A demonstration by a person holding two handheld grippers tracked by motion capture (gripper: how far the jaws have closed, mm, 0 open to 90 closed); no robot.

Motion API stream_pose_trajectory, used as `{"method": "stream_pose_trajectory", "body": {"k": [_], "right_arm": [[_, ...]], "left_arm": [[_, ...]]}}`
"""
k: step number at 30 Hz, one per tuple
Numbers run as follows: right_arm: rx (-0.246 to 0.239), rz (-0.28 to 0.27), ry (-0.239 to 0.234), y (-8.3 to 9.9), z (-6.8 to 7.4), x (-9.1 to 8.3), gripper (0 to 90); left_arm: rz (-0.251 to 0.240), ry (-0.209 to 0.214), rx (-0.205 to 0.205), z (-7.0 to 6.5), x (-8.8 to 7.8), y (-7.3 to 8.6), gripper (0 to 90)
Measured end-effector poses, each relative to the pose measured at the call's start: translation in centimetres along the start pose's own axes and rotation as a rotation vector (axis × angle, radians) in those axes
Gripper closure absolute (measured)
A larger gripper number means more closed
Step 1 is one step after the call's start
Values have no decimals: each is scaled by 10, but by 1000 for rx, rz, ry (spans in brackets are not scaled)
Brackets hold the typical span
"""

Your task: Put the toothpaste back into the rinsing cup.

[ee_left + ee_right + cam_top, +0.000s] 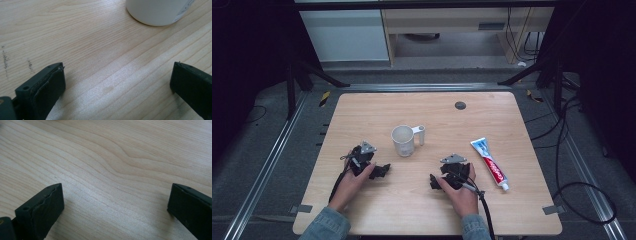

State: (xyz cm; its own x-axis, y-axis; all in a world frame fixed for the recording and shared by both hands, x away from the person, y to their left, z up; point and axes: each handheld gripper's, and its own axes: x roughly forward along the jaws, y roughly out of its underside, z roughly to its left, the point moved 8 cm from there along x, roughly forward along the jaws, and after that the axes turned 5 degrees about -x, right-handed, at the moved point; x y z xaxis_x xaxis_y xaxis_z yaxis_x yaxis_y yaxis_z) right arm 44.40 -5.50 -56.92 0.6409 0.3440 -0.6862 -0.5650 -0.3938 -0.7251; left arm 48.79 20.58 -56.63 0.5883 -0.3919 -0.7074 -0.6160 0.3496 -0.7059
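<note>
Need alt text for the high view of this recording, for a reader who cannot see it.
A person's hands rest a left gripper and a right gripper on a wooden table, jaws open and empty. A white mug stands beyond them; a toothpaste tube lies to the right.

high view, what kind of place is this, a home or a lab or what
Most likely a lab or recording workspace, not a home: a bare wooden table stands between black frame struts, loose cables trail over the grey floor, and office-style cabinets line the back wall.
</note>
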Motion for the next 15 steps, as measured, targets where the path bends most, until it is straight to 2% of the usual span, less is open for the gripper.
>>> {"method": "stream_pose_trajectory", "body": {"k": [4,5,8,10,11,12,13,15], "right_arm": [[-2,-8,3,0,-2,-1,51],[-1,5,8,0,-5,-3,101],[8,9,15,-2,-7,-8,105],[-21,27,34,-4,-10,-19,129],[-21,27,34,-4,-10,-19,129],[-47,63,60,-4,-15,-27,157],[-57,77,66,-4,-18,-31,173],[-57,91,64,-4,-20,-34,177]], "left_arm": [[-5,2,-3,-1,2,-2,0],[-6,3,-5,-1,3,-3,0],[-6,6,-2,-1,3,-3,0],[-6,8,-1,-1,3,-3,0],[-6,8,-1,-1,3,-3,0],[-5,7,-1,-1,3,-3,0],[-6,8,-1,-1,3,-3,0],[-5,8,-1,-1,3,-3,0]]}}
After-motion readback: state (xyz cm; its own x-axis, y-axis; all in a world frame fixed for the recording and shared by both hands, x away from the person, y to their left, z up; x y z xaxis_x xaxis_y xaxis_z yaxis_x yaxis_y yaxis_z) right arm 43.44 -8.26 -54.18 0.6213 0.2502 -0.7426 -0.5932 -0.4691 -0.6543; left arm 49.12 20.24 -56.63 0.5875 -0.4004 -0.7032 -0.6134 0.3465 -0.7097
